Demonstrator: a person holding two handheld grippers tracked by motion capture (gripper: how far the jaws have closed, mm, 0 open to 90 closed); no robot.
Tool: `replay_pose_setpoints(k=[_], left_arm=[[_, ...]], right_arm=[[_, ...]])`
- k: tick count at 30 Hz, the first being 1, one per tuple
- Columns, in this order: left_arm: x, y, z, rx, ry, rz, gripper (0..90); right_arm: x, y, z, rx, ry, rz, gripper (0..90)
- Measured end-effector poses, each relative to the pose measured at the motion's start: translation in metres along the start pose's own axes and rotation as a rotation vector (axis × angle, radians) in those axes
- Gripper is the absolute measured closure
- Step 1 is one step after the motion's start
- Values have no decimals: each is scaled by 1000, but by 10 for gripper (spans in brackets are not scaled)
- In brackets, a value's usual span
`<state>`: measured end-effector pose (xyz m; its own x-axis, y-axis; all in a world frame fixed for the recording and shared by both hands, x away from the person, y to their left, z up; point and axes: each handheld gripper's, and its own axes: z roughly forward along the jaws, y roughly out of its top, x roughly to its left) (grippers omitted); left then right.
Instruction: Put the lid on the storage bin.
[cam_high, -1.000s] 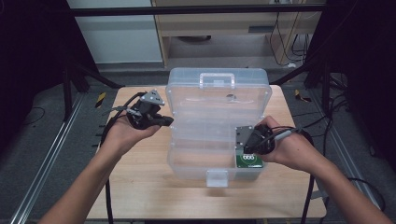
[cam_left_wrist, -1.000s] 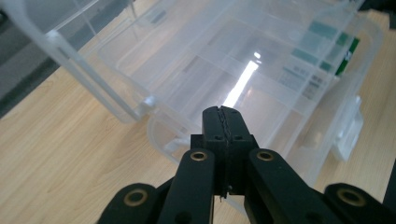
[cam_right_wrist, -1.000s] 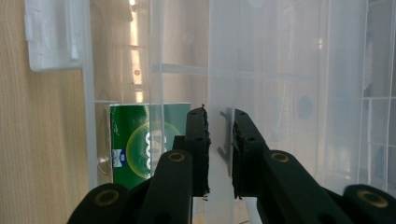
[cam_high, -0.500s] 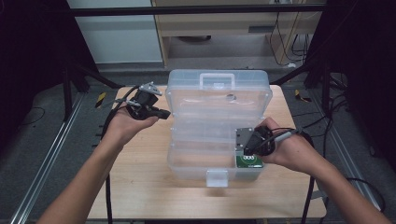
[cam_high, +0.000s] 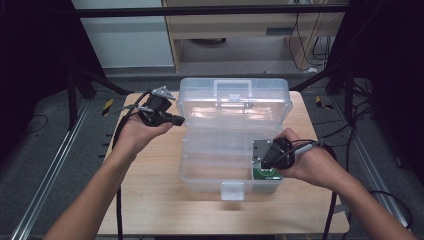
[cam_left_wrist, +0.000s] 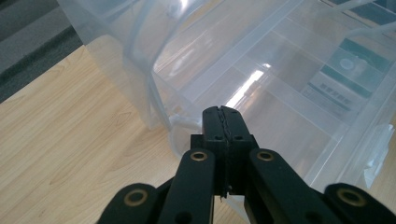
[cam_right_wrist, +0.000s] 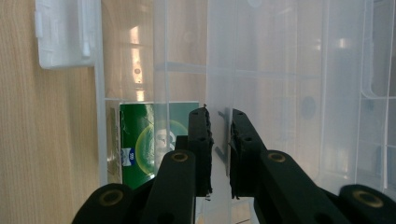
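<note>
A clear plastic toolbox (cam_high: 215, 160) stands open in the middle of the wooden table (cam_high: 150, 200), its lid (cam_high: 232, 107) tipped up at the back. A green packet (cam_high: 265, 174) lies in its front right corner, also seen through the plastic in the right gripper view (cam_right_wrist: 140, 140). My right gripper (cam_high: 260, 162) reaches into that corner. Its jaws (cam_right_wrist: 219, 116) are shut on a thin clear wall of the box. My left gripper (cam_high: 177, 120) hovers by the lid's left edge, shut and empty (cam_left_wrist: 223, 112).
The white front latch (cam_high: 232, 191) hangs over the box's near wall and also shows in the right gripper view (cam_right_wrist: 60, 32). Bare tabletop lies left of the box (cam_left_wrist: 70, 140). Cables trail from both grippers off the table's sides.
The left gripper has shifted slightly toward the back along the lid's left edge. The right gripper and the box have stayed put.
</note>
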<state>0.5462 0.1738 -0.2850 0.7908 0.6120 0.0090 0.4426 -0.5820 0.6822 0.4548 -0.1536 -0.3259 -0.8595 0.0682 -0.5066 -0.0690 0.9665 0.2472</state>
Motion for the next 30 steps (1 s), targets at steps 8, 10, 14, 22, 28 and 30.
replay_pose_setpoints(k=[8,10,14,22,28,30], left_arm=[[3,-2,-4,-11,5,-30,900],[3,-2,-5,-21,6,-41,900],[1,-4,-5,-20,0,-39,900],[-2,-11,-5,-29,-9,-49,900],[-4,-14,-6,-33,-13,-44,900],[-5,-16,-7,-34,-15,-43,900]], right_arm=[[3,-1,1,-3,4,4,809],[4,-1,1,-5,9,1,809],[6,-1,2,-1,16,1,809],[9,-2,3,-7,21,11,808],[10,-3,2,-21,26,34,759],[11,-4,2,-32,29,50,718]])
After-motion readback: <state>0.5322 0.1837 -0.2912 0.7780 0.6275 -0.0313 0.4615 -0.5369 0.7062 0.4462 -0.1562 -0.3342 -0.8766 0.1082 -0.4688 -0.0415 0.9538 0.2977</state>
